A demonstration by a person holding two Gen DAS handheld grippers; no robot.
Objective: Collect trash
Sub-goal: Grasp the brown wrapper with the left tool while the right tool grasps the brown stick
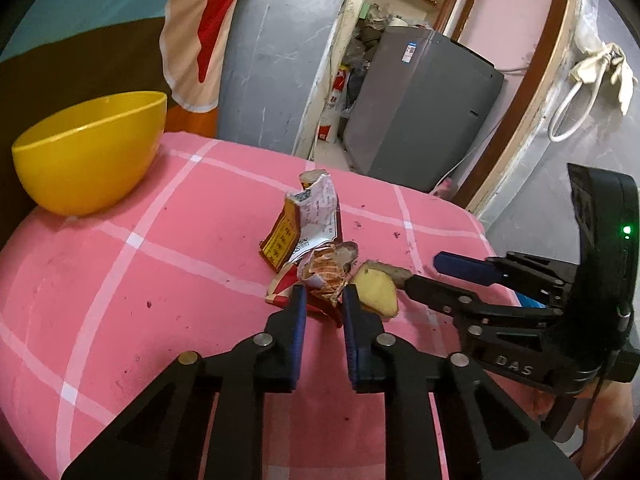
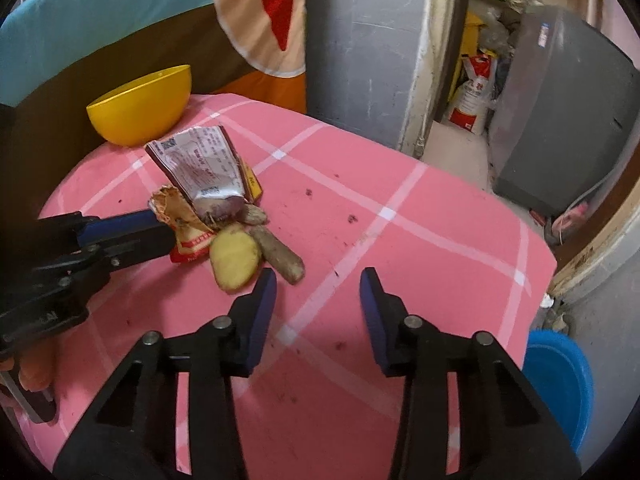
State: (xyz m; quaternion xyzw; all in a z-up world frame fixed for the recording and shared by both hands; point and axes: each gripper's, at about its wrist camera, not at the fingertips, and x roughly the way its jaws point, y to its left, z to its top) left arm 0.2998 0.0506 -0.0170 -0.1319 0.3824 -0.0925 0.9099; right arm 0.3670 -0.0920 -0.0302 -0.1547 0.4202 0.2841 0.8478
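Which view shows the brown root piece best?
Right wrist view: the brown root piece lies whole beside the potato slice. In the left wrist view only its end peeks out behind the slice and the right gripper.

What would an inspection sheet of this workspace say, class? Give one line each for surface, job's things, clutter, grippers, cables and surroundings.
Surface: pink checked cloth over a round table, speckled with dark crumbs.
Job's things: torn wrapper, crumpled packet, potato slice and root piece heaped together; yellow bowl upright near the far edge, apart from the heap.
Clutter: nothing seen beyond the trash.
Grippers: left gripper is narrowed around the torn wrapper, whether it pinches is unclear; right gripper is open, empty, beside the potato slice.
Cables: white cord hangs on the wall.
Surroundings: grey appliance, blue tub on the floor, hanging cloth.
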